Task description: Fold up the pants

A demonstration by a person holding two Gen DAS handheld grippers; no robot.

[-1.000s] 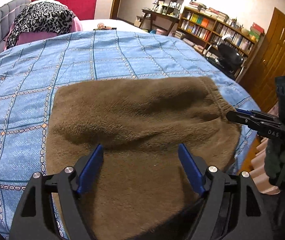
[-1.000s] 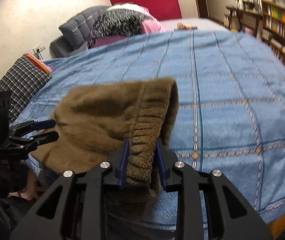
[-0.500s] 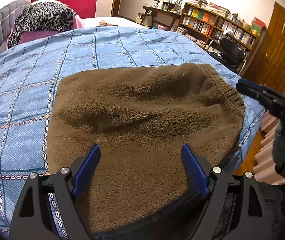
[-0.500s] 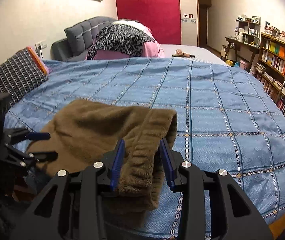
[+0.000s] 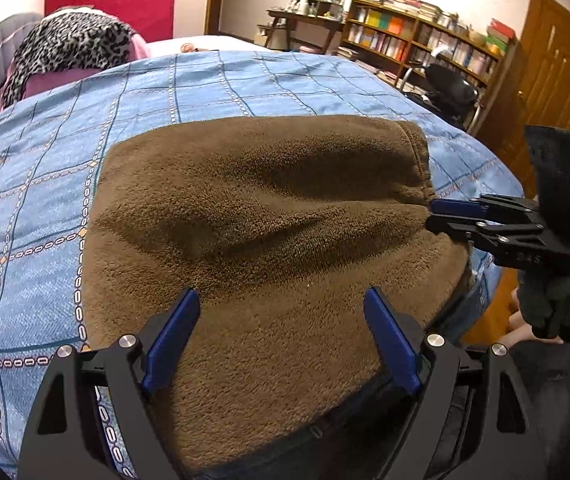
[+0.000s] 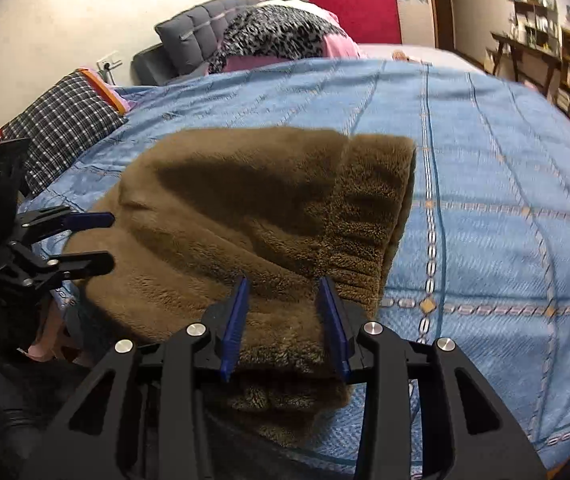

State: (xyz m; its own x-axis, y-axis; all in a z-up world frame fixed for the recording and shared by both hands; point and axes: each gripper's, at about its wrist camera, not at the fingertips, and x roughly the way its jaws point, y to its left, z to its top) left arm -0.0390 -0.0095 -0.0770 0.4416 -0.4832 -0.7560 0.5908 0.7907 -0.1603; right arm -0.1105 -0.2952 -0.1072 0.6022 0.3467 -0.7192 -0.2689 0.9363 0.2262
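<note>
Two claws work at the near edge of a bed covered in blue check. Left claw is spread wide above brown fleece pants, which lie folded at that edge, gripping nothing. Right claw, its jaws just widened, is partly open around the bunched waistband; whether its pads still press the fabric is unclear.

A blue checked quilted bedspread covers the bed; a leopard-print blanket, a black-and-white plaid pillow and a wooden bookshelf stand beyond.
</note>
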